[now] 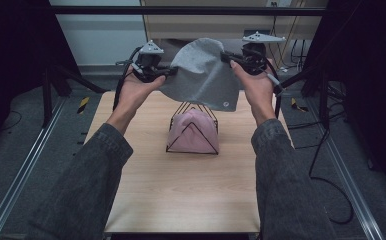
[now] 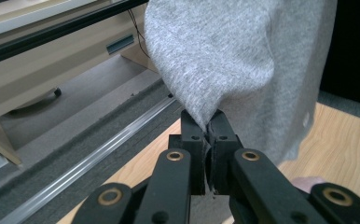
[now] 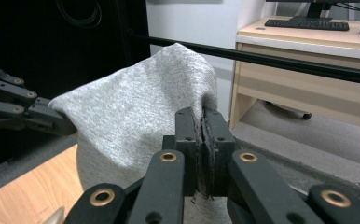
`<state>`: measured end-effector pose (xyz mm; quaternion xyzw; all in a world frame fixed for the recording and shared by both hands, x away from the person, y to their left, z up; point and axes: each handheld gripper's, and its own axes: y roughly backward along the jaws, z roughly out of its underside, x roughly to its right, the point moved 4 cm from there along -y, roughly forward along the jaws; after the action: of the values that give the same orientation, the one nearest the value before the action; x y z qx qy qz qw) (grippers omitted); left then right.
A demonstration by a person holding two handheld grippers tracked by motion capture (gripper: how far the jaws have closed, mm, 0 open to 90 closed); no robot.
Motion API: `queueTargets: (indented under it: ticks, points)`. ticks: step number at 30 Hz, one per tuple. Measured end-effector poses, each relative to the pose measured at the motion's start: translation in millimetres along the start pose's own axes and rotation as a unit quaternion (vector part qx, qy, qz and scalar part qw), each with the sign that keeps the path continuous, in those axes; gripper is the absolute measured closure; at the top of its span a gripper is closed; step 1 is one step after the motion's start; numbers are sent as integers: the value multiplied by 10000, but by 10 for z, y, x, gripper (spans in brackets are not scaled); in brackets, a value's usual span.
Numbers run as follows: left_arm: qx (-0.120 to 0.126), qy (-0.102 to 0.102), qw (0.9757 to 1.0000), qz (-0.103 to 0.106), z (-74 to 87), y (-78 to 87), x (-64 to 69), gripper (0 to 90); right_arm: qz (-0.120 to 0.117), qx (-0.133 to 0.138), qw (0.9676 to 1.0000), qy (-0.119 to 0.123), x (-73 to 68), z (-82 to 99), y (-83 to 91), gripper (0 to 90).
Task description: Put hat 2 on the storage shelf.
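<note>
A grey cloth [image 1: 203, 75] hangs in the air above the far half of the table, stretched between both grippers. My left gripper [image 1: 170, 71] is shut on its left edge, and in the left gripper view the grey cloth [image 2: 234, 60] is pinched between the jaws of the left gripper [image 2: 208, 125]. My right gripper [image 1: 227, 57] is shut on the cloth's right edge; the right gripper view shows the grey cloth [image 3: 136, 112] clamped in the right gripper [image 3: 200, 116]. Below it a black wire rack [image 1: 193, 131] stands on the table with a pink cloth [image 1: 191, 129] draped over it.
The wooden table [image 1: 181, 190] has bare surface in front of the rack. Metal rails [image 1: 21, 175] run along the floor on both sides. A black horizontal bar [image 1: 191, 10] crosses behind the table, and a desk [image 3: 308, 70] stands beyond it. Cables [image 1: 326, 165] trail at the right.
</note>
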<state>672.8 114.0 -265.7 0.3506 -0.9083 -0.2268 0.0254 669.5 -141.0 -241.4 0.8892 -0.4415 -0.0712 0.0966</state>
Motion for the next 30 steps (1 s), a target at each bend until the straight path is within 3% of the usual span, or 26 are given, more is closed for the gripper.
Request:
queueTargets:
  ticks: [15, 23, 30]
  points:
    - [-320, -88, 9994, 8, 290, -129, 37, 874, -66, -207, 9998, -38, -41, 257, -110, 862]
    - [-425, 87, 9991, -11, 457, -177, 17, 875, -108, -288, 9995, -77, -54, 394, -135, 862]
    - [-480, 102, 9988, 19, 548, -170, 36, 875, -183, -380, 9991, -102, -93, 507, -155, 862]
